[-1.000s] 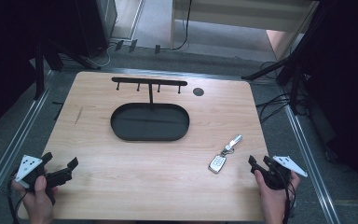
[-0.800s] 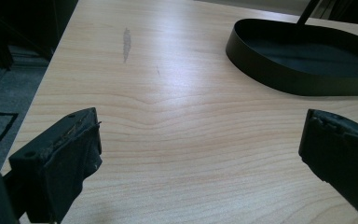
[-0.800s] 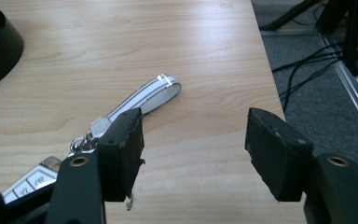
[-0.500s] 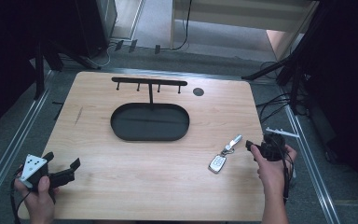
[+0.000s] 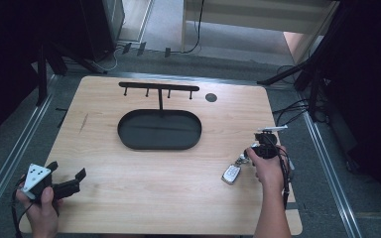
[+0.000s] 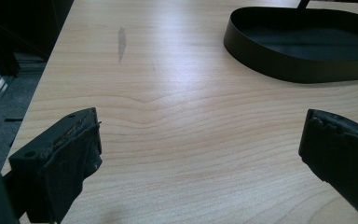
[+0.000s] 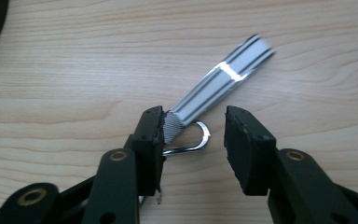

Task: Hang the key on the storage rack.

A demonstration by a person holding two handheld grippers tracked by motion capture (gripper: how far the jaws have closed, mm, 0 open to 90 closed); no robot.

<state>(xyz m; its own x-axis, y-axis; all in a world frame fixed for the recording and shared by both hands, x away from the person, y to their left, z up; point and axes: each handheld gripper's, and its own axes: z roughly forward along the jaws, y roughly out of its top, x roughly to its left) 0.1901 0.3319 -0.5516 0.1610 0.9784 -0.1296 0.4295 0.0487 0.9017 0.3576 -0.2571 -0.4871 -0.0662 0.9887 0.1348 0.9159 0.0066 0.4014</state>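
While the left gripper [image 5: 64, 184] sits at the table's [image 5: 129, 198] 7 o'clock corner, jaws wide and holding nothing, the right gripper [image 7: 193, 135] has been closing. Its jaws straddle the key ring [image 7: 191, 140] at 4 o'clock, not yet pinching; the key fob [image 5: 231, 173] lies just beside.

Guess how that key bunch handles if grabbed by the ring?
Key bunch probably dangles: silver strip, ring and fob look loosely linked. Polished metal may slip on the pads. Right gripper fingers, just closing, straddle the ring; likely light.
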